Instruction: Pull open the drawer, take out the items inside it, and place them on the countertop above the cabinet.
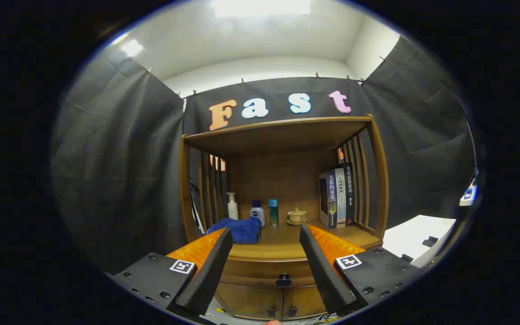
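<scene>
Between spread, empty fingers (264, 234): drawer (266, 269) with knob (283, 280), closed, beyond tips. Countertop (282, 241) above carries cloth (238, 228), bottles (257, 211), teacup (296, 215), books (336, 197).

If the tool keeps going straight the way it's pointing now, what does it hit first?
Probably the cabinet front. The open tool points at the countertop edge, with the drawer knob between the fingers just below it. The blue cloth lies beside the left finger. Depth is hard to judge here.
</scene>
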A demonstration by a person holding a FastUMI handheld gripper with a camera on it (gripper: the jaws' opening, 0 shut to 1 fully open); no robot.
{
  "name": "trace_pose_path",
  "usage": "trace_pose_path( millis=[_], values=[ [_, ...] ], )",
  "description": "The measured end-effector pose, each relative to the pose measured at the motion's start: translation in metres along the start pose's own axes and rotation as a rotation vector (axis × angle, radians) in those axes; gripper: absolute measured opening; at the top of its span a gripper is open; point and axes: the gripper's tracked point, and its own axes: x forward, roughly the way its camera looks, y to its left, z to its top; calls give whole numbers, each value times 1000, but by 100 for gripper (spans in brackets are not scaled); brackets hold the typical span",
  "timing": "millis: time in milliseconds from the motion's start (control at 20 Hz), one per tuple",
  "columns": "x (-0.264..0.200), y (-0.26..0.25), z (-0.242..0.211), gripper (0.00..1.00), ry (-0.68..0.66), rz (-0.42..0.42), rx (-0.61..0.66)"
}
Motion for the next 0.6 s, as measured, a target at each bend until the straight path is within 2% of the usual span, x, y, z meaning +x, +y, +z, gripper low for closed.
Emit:
trace_pose_path(
  millis=[600],
  values=[
    [0, -3, -1, 98, -9, -10, 3]
  ],
)
